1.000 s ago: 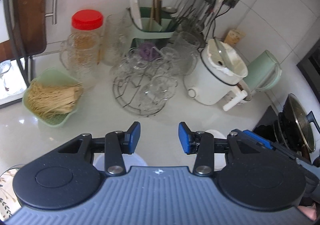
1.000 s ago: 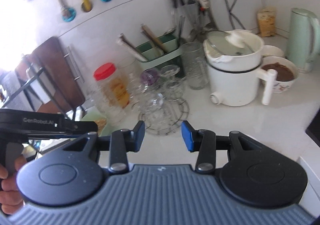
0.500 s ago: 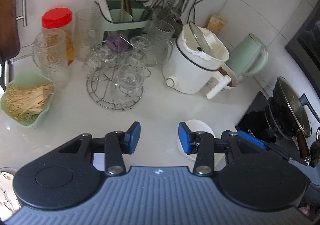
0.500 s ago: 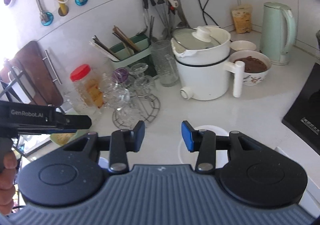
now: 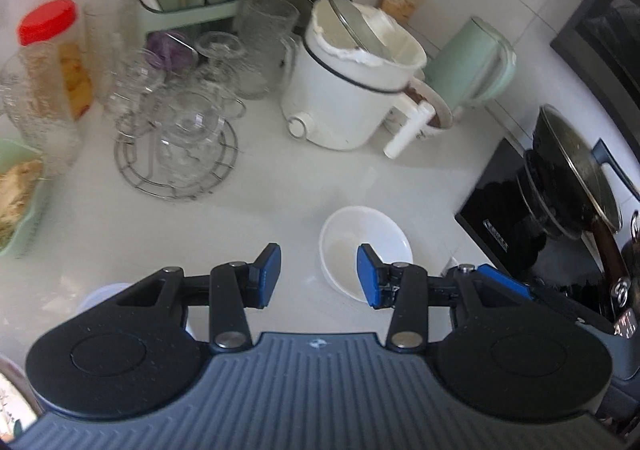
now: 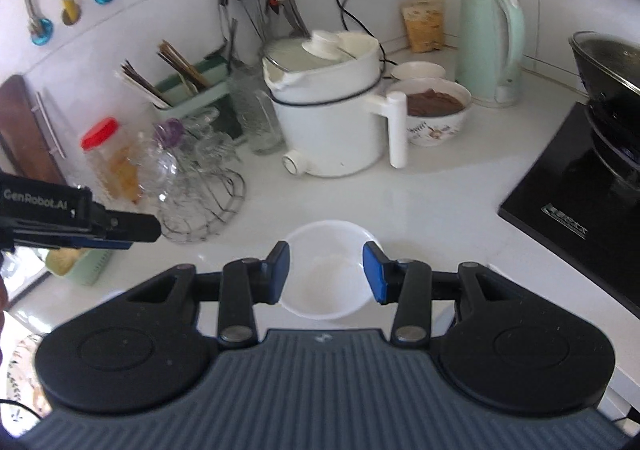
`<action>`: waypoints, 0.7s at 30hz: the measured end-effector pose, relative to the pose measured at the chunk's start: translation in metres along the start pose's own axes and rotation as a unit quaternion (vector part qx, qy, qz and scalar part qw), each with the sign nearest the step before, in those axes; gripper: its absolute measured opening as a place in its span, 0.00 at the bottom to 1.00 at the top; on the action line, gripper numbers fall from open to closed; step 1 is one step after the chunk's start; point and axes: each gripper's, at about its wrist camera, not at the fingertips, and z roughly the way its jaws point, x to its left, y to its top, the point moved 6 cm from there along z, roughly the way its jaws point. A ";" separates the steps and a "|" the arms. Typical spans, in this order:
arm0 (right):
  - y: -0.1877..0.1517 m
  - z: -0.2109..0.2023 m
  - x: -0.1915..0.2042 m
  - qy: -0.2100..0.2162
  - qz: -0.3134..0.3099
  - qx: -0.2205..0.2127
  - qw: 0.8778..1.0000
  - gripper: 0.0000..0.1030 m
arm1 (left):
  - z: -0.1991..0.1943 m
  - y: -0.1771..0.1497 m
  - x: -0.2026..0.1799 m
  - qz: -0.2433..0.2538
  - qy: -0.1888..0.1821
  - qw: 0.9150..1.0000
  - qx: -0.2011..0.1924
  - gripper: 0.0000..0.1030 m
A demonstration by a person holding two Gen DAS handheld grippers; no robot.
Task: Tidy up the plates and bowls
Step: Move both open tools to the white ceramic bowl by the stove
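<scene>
We held our right gripper [image 6: 325, 274] over the white bowl [image 6: 326, 270] on the counter [image 6: 420, 205], its fingers parted and gripping nothing. Our left gripper [image 5: 319, 274] hovered just left of that bowl [image 5: 362, 246], fingers likewise apart and empty.

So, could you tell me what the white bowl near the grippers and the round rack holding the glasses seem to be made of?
White bowl: probably glazed ceramic, perhaps melamine; it is opaque, smooth and plain white with a soft sheen.
Round rack: bare metal wire, likely steel or chromed; thin silvery rods curve in rings and catch the light.
</scene>
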 end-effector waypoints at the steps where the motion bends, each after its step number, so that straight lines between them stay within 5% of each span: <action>1: -0.001 0.003 0.001 -0.005 -0.006 0.000 1.000 0.42 | 0.007 -0.001 0.000 -0.001 -0.001 1.000 0.009 0.46; 7: 0.002 0.012 -0.003 -0.033 -0.023 -0.029 0.999 0.42 | 0.032 -0.001 0.000 0.007 0.001 1.000 0.029 0.46; 21: -0.004 0.051 -0.035 -0.047 0.046 -0.008 0.998 0.42 | 0.081 0.011 0.000 0.004 -0.004 0.999 0.053 0.46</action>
